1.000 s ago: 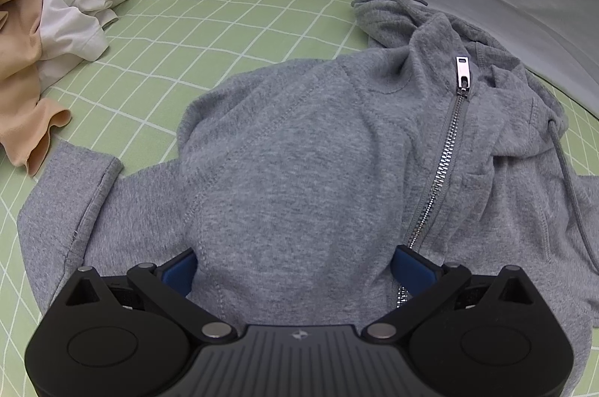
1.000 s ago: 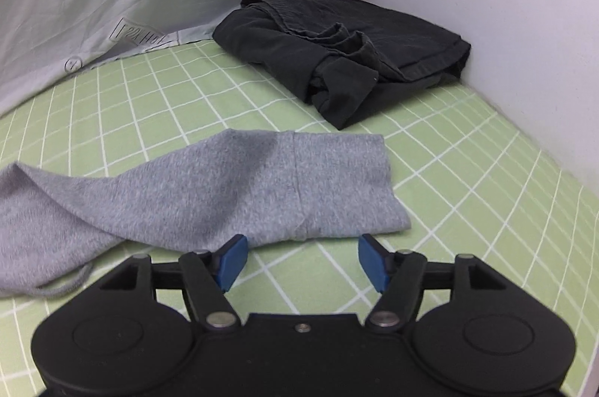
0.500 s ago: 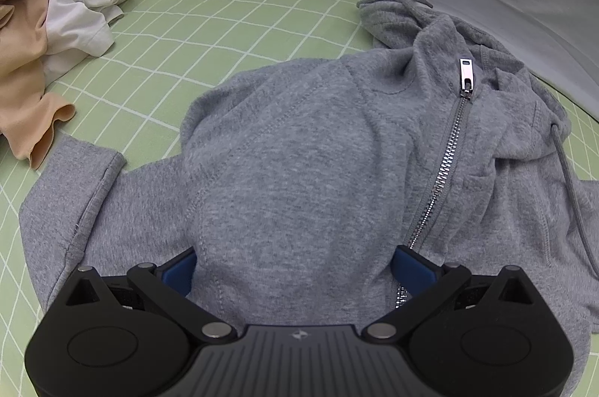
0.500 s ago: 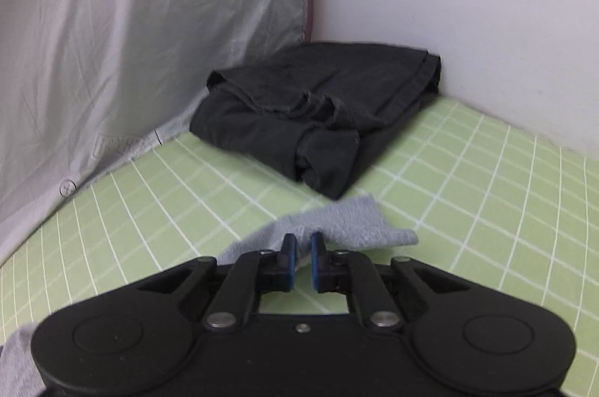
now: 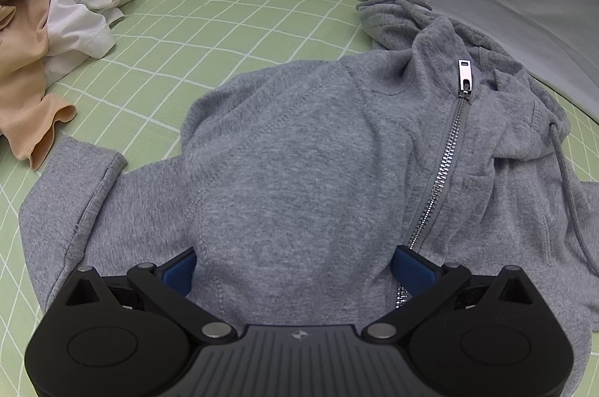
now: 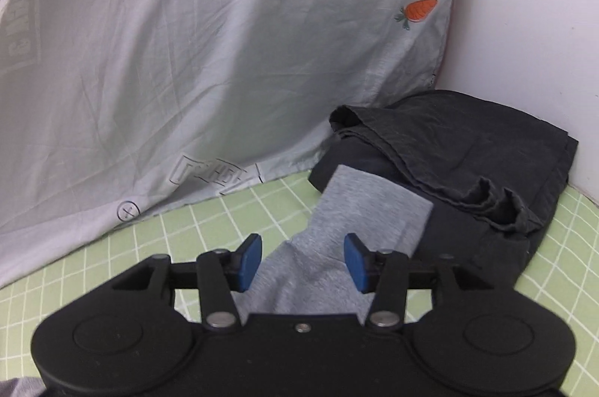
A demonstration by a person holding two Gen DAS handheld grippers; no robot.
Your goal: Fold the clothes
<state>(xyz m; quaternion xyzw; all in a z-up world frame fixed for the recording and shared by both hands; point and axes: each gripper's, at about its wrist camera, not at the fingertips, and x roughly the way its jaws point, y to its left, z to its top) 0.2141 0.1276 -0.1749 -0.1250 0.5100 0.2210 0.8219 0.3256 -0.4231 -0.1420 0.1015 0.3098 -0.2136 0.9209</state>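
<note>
A grey zip hoodie lies front up on the green checked sheet, zipper closed and hood toward the back. My left gripper is open low over its body, fingers spread wide with grey fabric between them. One cuff rests at the left. In the right wrist view the hoodie's other sleeve runs forward between the blue pads. Its cuff end lies partly on a dark garment. My right gripper is open around the sleeve, pads apart from the cloth.
Crumpled beige clothes and white clothes sit at the far left. A dark grey garment lies in the right corner against the white wall. A pale carrot-print sheet hangs along the back.
The right gripper shut on the sleeve's end, carried it toward the dark garment, and now stands open around it. The left gripper has barely shifted over the hoodie.
</note>
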